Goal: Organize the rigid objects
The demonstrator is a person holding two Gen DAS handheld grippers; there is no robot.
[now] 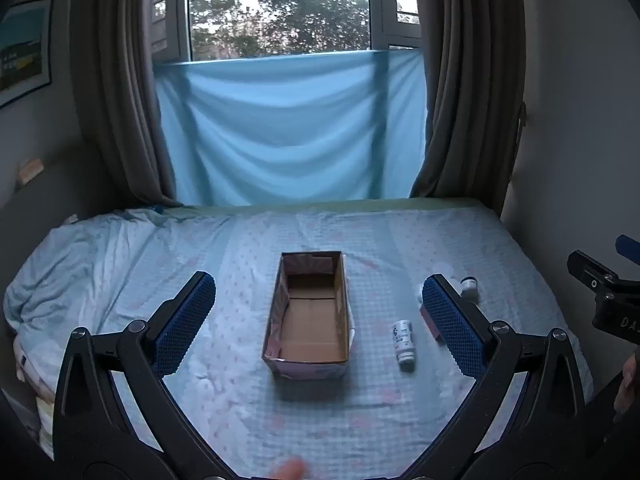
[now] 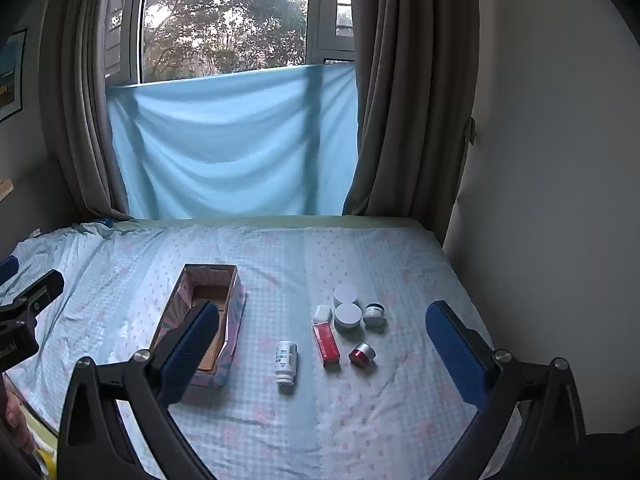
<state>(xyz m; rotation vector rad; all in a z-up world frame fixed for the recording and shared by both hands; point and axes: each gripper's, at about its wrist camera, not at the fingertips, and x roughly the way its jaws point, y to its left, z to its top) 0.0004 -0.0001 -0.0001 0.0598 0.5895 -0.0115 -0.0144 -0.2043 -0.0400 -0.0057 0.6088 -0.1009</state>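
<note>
Looking down at the bed point(image 2: 400, 248), I see both of my grippers held up in the air with nothing in them. The left gripper point(image 1: 318, 320) has its jaws wide open, and so does the right gripper point(image 2: 322, 344). The open box point(image 1: 310, 312) sits near the middle of the bed, with its long side running from the near edge toward the far edge by the window. It looks empty inside. The things to tidy all lie to the right of the box. The white bottle point(image 2: 286, 362) is on its side, just beside the box, and its long way also runs near to far. The red box point(image 2: 326, 345), the red jar point(image 2: 362, 355) and the white jars point(image 2: 347, 314) are further right, close together. I think my right gripper is the nearer one, with the bottle ahead of its jaws and a little to the left.
</note>
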